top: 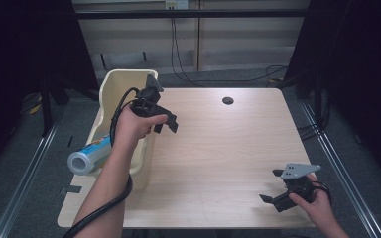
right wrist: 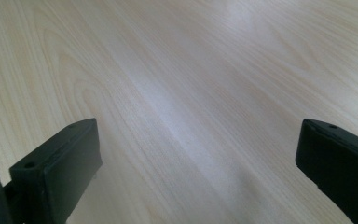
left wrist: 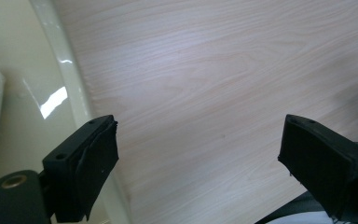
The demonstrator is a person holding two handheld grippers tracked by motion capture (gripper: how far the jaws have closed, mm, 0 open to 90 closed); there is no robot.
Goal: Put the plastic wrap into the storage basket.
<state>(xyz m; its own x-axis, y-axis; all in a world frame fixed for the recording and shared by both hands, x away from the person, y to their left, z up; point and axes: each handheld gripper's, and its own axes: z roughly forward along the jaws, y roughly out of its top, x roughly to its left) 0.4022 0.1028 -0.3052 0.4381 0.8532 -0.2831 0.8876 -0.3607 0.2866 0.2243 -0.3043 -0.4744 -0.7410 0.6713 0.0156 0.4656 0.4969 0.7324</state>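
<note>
Lying in the cream bin [top: 110, 89], a roll [top: 90, 154] rests untouched.

a round dark hole [top: 227, 100] sits near the far edge of the wooden table [top: 218, 158].

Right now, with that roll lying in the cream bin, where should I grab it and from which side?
Probably the near end of the roll: it pokes over the rim of the bin toward the person, with free space around it. Come from above with the left gripper, jaws open and empty, set across the cylinder. The far end sits between the bin walls, so it looks harder to reach.
</note>
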